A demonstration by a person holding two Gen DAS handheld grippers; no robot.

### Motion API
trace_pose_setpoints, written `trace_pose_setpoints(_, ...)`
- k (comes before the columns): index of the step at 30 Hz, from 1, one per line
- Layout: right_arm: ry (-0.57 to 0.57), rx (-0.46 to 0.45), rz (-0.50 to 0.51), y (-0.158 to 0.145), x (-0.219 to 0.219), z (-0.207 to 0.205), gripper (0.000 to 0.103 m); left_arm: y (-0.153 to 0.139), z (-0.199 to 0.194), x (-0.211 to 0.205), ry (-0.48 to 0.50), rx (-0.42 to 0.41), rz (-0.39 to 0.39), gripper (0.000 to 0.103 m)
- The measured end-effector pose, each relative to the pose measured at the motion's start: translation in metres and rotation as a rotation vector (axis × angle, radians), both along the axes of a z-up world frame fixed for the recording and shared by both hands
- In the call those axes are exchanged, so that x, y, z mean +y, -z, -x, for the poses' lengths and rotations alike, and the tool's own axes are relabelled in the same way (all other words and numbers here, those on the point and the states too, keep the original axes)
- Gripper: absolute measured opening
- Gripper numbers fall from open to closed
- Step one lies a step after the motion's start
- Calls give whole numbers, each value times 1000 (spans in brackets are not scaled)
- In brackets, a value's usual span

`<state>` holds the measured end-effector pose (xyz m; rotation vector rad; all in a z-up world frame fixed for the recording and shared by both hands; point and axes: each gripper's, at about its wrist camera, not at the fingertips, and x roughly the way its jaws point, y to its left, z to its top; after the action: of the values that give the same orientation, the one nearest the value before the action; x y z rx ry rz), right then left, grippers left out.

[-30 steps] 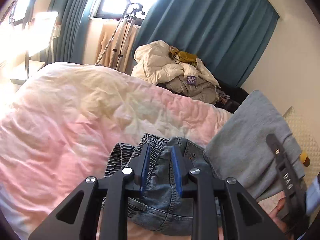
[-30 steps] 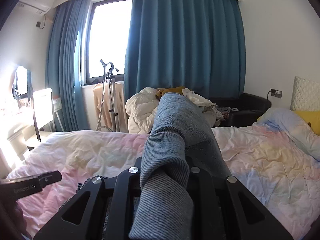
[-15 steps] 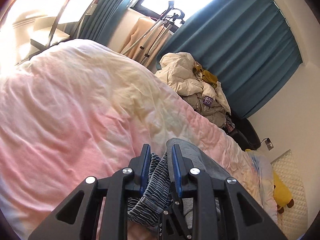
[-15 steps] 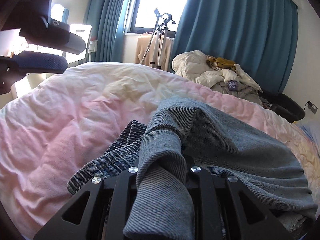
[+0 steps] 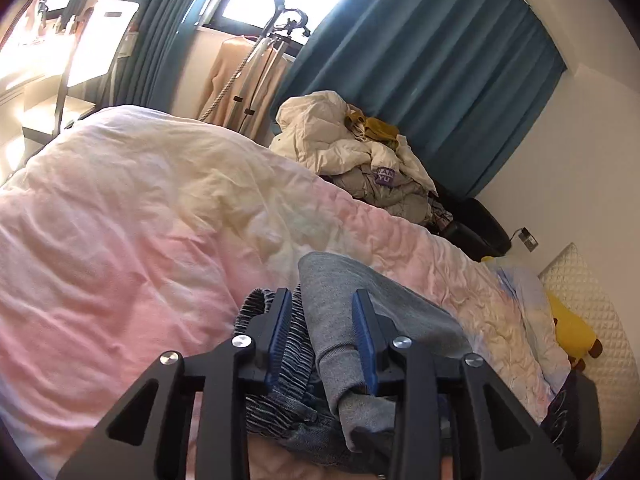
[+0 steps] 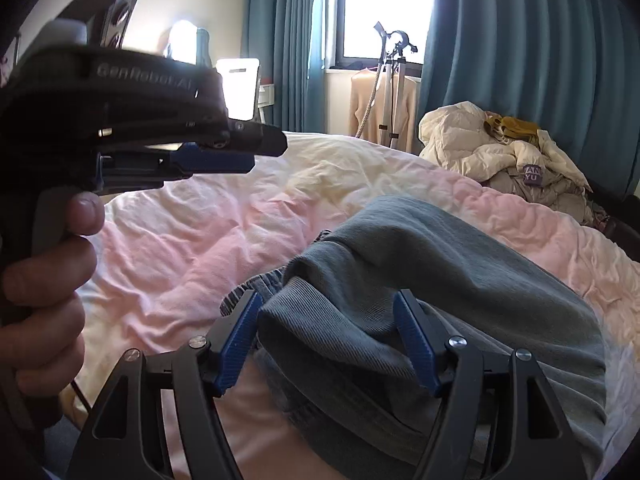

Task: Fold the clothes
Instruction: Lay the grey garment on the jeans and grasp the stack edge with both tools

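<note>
Both grippers low over the pink quilt [image 5: 120,260]. Grey garment [image 6: 460,280] lies folded on the quilt over a striped waistband [image 5: 294,344]. Right gripper [image 6: 328,340] jaws just spread, released, cloth loose between the pads. Left gripper [image 5: 322,340] jaws also just widened, released, straddling grey cloth and waistband. Its housing reads "GenRobot.AI". Behind the quilt, a clothes pile [image 5: 360,160] carries a purple tag, lettering partly legible, "YU".

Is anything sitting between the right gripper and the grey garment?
Nothing visible. The grey garment lies on the quilt, its folded edge already between the right gripper pads, which have just been opening.
</note>
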<state>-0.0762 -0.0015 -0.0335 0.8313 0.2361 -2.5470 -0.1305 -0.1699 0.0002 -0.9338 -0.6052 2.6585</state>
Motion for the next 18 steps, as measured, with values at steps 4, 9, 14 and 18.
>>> trace_pose_setpoints(4,32,-8,6,-28,60,-18,69,-3,-11,25,56,16,71,43)
trace_pose_setpoints(9,89,-20,-4,-47,126,-31,69,-3,-24,53,92,2,166,43)
trace_pose_setpoints(14,125,-72,74,-26,160,-26,69,12,-31,84,146,-43,296,43)
trace_pose_setpoints(18,137,-92,108,-15,165,-14,68,32,-22,97,128,-109,419,43)
